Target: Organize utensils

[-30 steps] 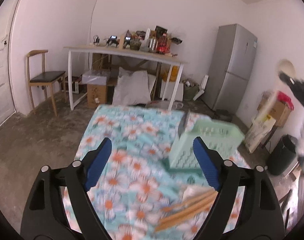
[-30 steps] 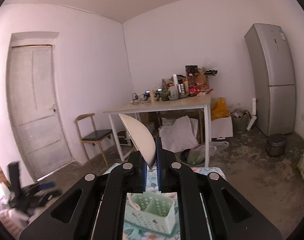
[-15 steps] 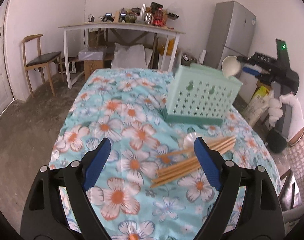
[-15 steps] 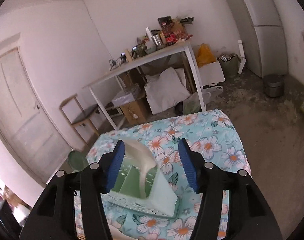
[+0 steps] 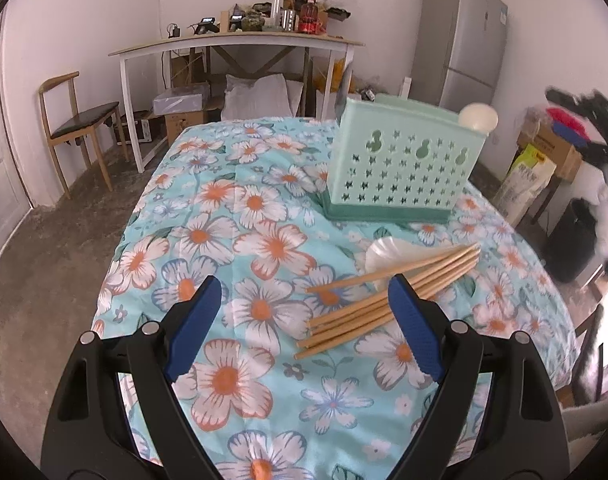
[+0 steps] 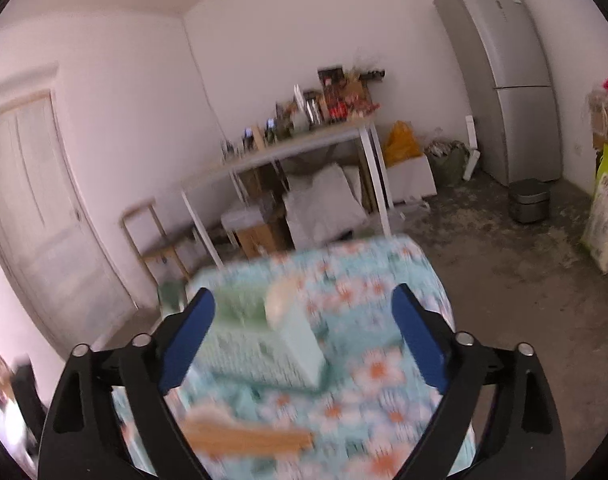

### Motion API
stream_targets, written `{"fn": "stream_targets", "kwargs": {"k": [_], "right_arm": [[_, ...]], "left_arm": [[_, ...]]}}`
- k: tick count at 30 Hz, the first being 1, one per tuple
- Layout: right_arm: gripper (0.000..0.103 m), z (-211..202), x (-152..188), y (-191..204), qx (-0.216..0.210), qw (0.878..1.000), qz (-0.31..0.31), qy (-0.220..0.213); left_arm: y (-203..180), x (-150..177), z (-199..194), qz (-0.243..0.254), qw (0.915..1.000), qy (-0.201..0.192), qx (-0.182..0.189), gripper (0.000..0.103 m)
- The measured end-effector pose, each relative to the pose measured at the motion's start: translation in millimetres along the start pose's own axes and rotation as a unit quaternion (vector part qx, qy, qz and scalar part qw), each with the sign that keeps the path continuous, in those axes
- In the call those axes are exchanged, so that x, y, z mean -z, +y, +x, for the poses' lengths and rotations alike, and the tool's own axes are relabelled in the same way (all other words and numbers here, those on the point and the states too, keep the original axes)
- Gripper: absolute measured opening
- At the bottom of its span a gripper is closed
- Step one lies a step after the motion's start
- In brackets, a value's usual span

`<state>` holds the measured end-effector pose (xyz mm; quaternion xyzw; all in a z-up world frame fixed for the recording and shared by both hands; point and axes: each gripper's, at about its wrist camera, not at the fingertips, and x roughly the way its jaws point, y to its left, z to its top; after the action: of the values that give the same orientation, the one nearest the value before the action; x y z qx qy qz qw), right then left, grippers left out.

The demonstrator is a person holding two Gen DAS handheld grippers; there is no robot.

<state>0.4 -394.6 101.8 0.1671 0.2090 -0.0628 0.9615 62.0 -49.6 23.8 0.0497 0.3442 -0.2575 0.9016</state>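
The left wrist view shows sharply a bundle of tan wooden chopsticks (image 5: 388, 300) on the floral-clothed surface (image 5: 244, 216), lower right of centre, below the mint-green perforated plastic utensil basket (image 5: 404, 168). The left claw (image 5: 300, 312) stands spread, empty. The blurred right view shows the right claw (image 6: 304, 320), jaws just opened wide, over what seems a pale spoon (image 6: 282, 304) in the basket.

no text can be read – the labels on the sacks are too blurred.

Right wrist view motion-blurred, chopsticks (image 6: 244, 436) & caddy (image 6: 264, 344) smeared, spoon (image 5: 384, 254) partly under chopsticks.
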Motion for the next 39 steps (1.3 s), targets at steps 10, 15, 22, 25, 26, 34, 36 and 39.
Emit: {"fn": "stream_targets", "kwargs": {"k": [10,15,22,25,26,34,36,39], "right_arm": [[0.096,39,140,15,0.08,0.981,-0.049,0.172],[0.097,44,170,17,0.105,0.974,-0.066,0.19],[0.097,44,175,15,0.1,0.978,-0.061,0.174],[0.097,42,175,15,0.095,0.979,-0.058,0.17],[0.097,40,176,13,0.092,0.98,-0.055,0.168],[0.097,34,180,11,0.081,0.983,-0.047,0.157],[0.097,32,181,12,0.083,0.983,-0.049,0.155],[0.097,32,182,13,0.087,0.983,-0.048,0.153]], "left_arm": [[-19,27,7,0.032,0.9974,0.043,-0.048,0.081],[-23,15,26,0.024,0.9941,0.036,-0.1,0.081],[-39,13,76,0.048,0.9843,0.072,-0.154,0.081],[-42,18,70,0.056,0.9845,0.077,-0.147,0.081],[-44,22,67,0.064,0.9839,0.082,-0.146,0.081],[-42,42,47,0.045,0.9883,0.08,-0.122,0.082],[-37,46,46,0.037,0.9895,0.083,-0.113,0.082],[-30,51,43,0.019,0.9918,0.078,-0.099,0.082]]}}
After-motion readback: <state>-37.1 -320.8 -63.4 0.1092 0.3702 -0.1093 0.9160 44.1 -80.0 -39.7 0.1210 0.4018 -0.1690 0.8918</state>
